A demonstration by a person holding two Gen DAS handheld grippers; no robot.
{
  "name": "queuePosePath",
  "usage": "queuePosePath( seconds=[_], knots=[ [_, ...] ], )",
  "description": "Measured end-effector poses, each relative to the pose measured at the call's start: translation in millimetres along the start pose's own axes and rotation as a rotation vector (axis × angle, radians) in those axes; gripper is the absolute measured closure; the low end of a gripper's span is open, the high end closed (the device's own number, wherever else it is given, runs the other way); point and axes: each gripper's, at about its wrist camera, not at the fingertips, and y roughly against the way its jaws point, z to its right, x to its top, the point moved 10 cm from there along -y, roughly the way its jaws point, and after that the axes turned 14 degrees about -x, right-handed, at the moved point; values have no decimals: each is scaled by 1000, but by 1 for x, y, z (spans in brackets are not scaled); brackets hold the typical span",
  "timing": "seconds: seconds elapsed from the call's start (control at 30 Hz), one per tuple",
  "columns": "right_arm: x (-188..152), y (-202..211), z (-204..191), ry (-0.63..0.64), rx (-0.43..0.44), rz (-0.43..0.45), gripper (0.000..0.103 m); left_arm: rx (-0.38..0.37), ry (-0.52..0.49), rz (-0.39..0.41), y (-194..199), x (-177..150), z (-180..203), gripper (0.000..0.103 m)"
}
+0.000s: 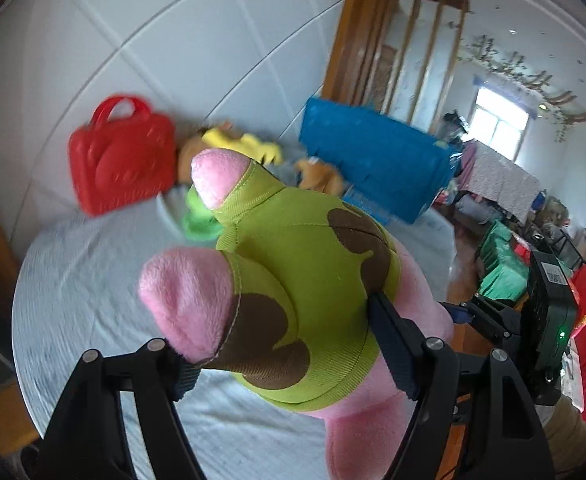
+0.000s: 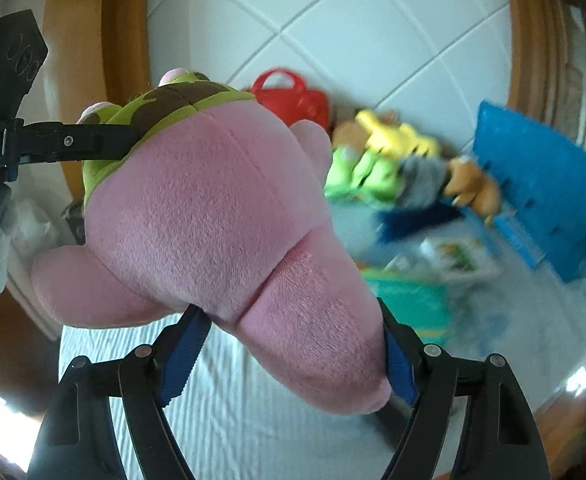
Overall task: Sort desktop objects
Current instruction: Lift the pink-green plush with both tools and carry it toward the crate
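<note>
A pink plush starfish in green shorts with brown patches hangs above the table, held from both ends. My left gripper is shut on the shorts part, its fingers pressing into the fabric. In the right wrist view the plush starfish fills the centre, and my right gripper is shut on its thick pink point. A finger of the left gripper bites into the shorts at upper left. The right gripper's body shows at the right edge of the left wrist view.
A round table with a white cloth lies below. At its far side stand a red case, a tilted blue basket and a pile of yellow, green, grey and brown plush toys. A green pack lies nearer. Tiled wall behind.
</note>
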Motion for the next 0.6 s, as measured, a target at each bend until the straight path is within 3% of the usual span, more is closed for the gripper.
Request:
queuePosePath(
  seconds=[0.33,0.6],
  knots=[
    [53,46,105,-44,-111,100,24,-48,-113,46,-59,75,92,28],
    [76,58,223,0,-134,159,24,-42,-112,108,-132,129,170,28]
  ],
)
